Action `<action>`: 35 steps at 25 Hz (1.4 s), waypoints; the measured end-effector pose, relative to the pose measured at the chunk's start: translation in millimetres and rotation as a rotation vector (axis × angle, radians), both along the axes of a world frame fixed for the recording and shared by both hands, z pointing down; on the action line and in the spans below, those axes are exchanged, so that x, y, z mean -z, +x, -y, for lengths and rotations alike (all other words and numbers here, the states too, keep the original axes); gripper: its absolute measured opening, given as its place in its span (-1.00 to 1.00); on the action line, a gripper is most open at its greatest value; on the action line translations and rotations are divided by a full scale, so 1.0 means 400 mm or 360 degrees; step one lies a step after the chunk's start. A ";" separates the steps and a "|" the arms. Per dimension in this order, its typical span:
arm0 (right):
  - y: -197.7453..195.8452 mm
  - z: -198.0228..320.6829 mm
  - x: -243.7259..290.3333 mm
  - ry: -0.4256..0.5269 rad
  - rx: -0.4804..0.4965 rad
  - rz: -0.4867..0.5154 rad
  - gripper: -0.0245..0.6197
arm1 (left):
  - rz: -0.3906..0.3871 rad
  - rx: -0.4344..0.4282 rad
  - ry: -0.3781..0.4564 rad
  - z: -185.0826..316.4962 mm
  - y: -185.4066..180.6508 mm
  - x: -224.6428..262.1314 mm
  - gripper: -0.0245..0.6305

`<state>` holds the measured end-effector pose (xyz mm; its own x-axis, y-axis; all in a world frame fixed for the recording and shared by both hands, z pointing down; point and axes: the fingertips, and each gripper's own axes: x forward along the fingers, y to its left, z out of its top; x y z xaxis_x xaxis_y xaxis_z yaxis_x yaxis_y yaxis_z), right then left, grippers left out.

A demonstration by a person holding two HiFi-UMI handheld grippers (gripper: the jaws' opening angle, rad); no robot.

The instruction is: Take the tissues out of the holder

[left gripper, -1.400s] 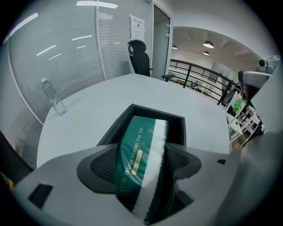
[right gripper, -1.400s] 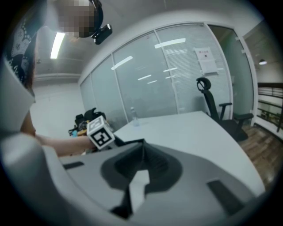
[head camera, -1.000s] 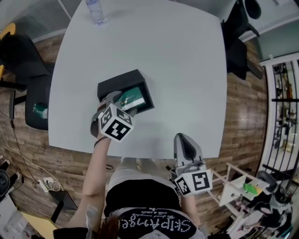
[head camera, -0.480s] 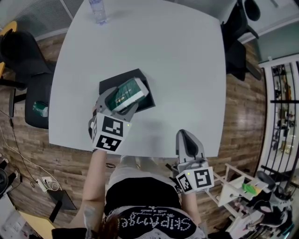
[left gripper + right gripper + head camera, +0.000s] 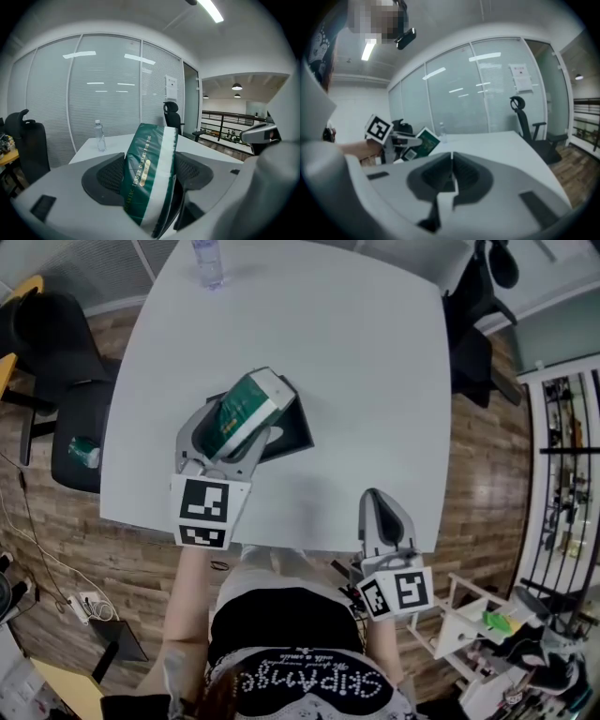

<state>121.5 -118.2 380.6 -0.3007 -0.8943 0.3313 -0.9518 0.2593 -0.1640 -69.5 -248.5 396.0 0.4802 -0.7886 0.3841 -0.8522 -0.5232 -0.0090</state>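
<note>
Slanting upward, tissues [image 5: 244,407] in left tongs [image 5: 232,426].

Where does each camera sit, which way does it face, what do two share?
Head view: on the person's head, facing steeply down at the table; left forearm, left gripper, right gripper show.
Left gripper view: on the left gripper, facing along its jaws, clamped on the tissue pack.
Right gripper view: on the right gripper, facing across the table; its shut, empty jaws show.
Shared: head and right gripper views both show the left gripper holding the tissue pack.
</note>
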 end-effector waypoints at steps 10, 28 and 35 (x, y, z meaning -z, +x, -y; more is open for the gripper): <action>-0.015 -0.004 0.058 0.0112 0.0030 -0.0013 -0.81 | -0.0069 0.0096 0.0174 -0.026 -0.045 0.114 0.16; 0.015 0.043 0.166 0.0270 -0.0004 -0.0055 -0.81 | -0.0231 0.0237 0.0439 -0.070 -0.131 0.330 0.16; 0.020 0.065 0.243 0.0355 -0.0009 -0.0063 -0.81 | -0.0304 0.0304 0.0493 -0.117 -0.181 0.380 0.15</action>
